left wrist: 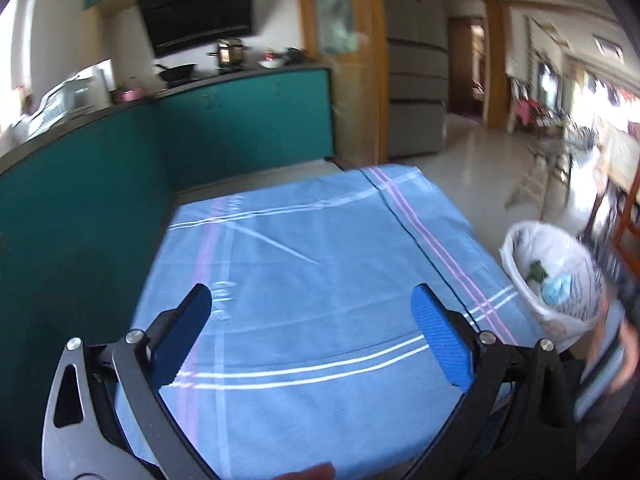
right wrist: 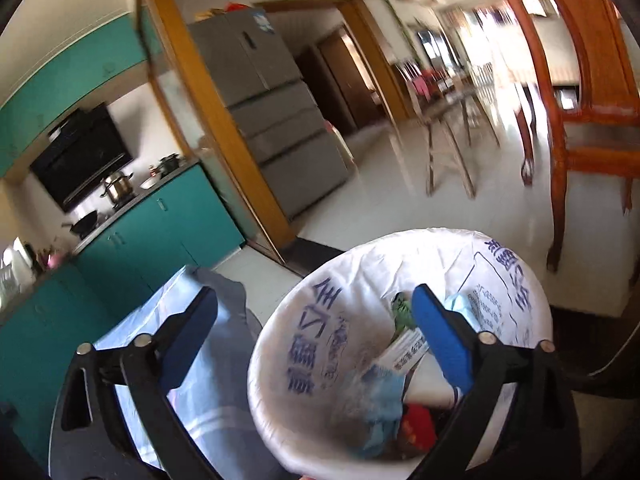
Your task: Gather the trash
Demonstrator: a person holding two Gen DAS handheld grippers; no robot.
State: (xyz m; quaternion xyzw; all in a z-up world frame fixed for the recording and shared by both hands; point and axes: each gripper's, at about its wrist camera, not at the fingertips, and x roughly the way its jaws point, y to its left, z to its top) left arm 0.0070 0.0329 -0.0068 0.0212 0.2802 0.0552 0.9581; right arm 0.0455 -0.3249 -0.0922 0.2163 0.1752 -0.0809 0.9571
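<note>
Table: a table under a light blue cloth with white and pink stripes (left wrist: 304, 280) fills the middle of the left wrist view; its cloth is bare between the fingers. In the right wrist view only a corner of it shows, at lower left.
Kitchen: teal cabinet fronts under a dark counter (left wrist: 240, 120) run along the far left, with a black range hood (left wrist: 200, 12) on the wall above and a black wok (left wrist: 178, 72) on the stove.
Fridge: a tall grey multi-door refrigerator (right wrist: 272, 112) stands far centre, beside a yellow-wood door frame.
Chair: a red-brown wooden chair (right wrist: 576, 120) stands on the pale tiled floor to the far right of the bin.
Trash bin: a round bin lined with a white plastic bag printed in blue characters (right wrist: 360, 280) sits just beside the right edge of the table, on the floor side; in the left wrist view it shows at the right margin (left wrist: 516, 248).
Trash: inside the liner lie a crumpled light blue face mask (right wrist: 380, 396), a green scrap (right wrist: 402, 308), a white printed paper packet (right wrist: 408, 348) and a red item (right wrist: 418, 424), all touching in 1 heap.
Left gripper: the left gripper (left wrist: 312, 336) has its 2 blue-padded fingers (left wrist: 440, 344) spread wide above the cloth, holding nothing and touching nothing.
Right gripper: the right gripper (right wrist: 316, 340) also stands wide apart and empty, over the near rim of the bin; its right finger (right wrist: 440, 340) overlaps the trash in the picture, but contact cannot be told.
Blur: both views are smeared, most at the edges.
</note>
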